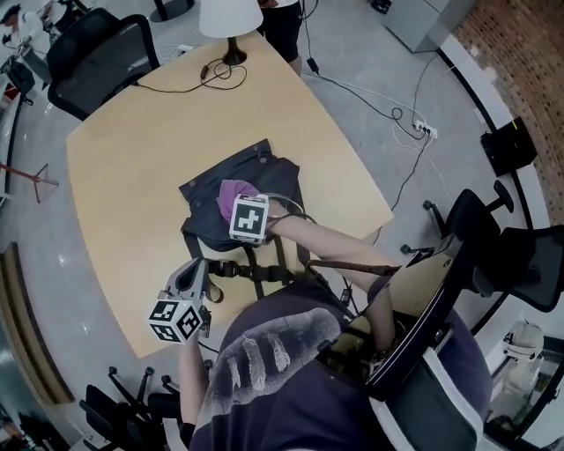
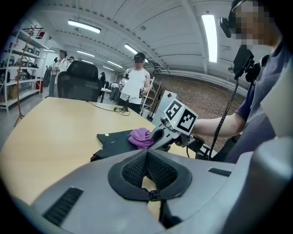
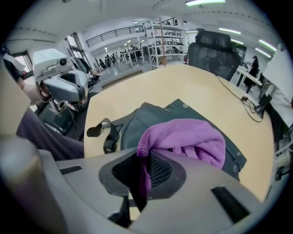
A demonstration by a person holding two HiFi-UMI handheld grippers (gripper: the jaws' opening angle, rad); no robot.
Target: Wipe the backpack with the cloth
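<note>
my right gripper (image 3: 144, 170) pinches the cloth (image 3: 185, 139) on the backpack (image 3: 149, 118); left gripper (image 2: 147, 168) closed, empty.

Backpack (image 1: 256, 198) mid-table (image 1: 132, 176), cloth (image 1: 234, 195) on it, lamp (image 1: 231, 26) at far edge
</note>
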